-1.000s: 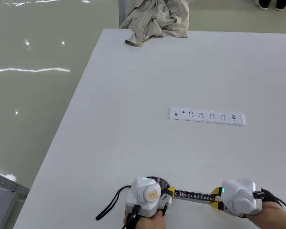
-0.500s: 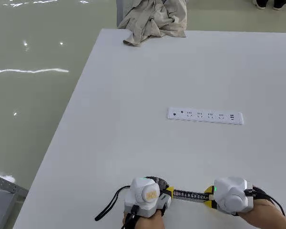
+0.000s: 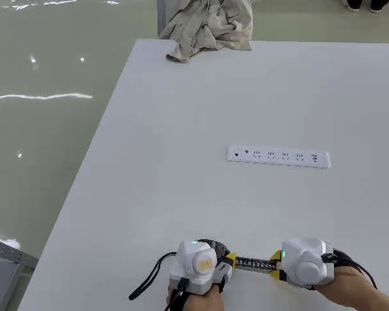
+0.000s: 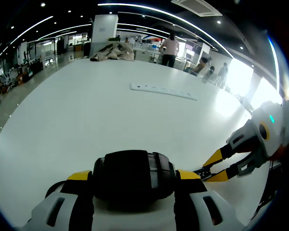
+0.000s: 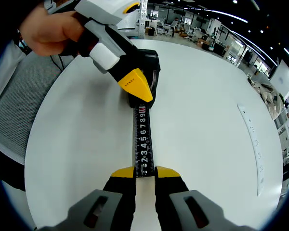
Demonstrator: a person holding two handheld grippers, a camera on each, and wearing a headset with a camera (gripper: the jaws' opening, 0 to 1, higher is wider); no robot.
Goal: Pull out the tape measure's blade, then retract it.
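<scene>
My left tool clamps the tape measure case at the near edge of the tabletop | my right tool pinches the blade tip, short length out | risk: thin pinch slips, blade whips back into the case.

An open-plan office: ceiling strip lights, rows of desks, long white table.

Black tape measure; its blade black with white numerals. Left gripper and right gripper white-grey, yellow-tipped. White tabletop, white power strip, beige cloth.
</scene>
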